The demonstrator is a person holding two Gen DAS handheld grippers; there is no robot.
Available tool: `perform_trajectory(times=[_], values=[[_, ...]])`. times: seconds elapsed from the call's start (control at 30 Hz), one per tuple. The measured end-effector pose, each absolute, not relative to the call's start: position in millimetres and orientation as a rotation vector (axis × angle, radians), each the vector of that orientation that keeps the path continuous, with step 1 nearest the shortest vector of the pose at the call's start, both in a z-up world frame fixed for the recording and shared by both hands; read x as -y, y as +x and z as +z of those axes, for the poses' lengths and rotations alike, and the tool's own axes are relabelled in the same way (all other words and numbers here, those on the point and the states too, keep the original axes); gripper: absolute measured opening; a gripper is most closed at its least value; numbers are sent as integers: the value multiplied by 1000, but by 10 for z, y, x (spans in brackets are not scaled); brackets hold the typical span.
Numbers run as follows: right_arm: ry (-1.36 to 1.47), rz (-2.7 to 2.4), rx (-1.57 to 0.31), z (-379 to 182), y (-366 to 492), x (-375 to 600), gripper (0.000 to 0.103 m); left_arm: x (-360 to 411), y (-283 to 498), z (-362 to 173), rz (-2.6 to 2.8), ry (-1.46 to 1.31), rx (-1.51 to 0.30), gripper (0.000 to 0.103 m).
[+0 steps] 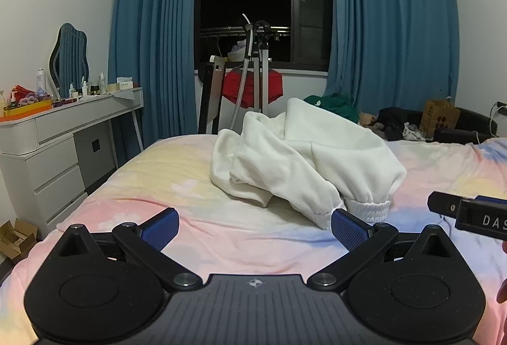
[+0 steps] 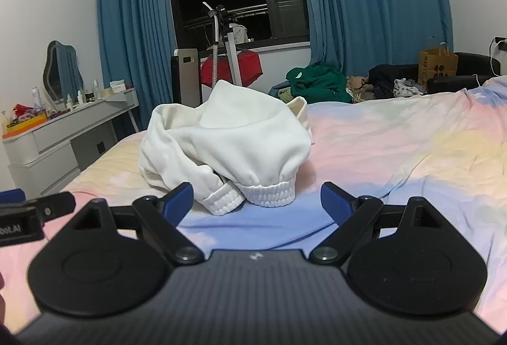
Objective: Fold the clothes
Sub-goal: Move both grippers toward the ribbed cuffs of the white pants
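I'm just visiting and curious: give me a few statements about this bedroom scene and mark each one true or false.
1. The white garment lies crumpled on the bed. True.
2. The left gripper is clamped on the garment. False: it is open and holds nothing.
3. The right gripper is open. True.
4. The curtains are red. False: they are blue.
5. A green garment lies beyond the bed. True.

Bare bedspread (image 2: 396,154) beside crumpled garment (image 2: 228,142)
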State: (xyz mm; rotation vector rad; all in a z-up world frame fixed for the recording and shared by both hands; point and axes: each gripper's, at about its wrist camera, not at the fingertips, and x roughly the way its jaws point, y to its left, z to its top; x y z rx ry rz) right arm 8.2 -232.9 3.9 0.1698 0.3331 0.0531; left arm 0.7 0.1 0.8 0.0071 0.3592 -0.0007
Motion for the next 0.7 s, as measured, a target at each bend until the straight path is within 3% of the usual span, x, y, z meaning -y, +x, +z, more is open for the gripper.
perform_trajectory(times=[0.7], values=[[152, 57, -319, 48, 78, 2283, 89, -102, 97, 5, 13, 2, -364, 103]])
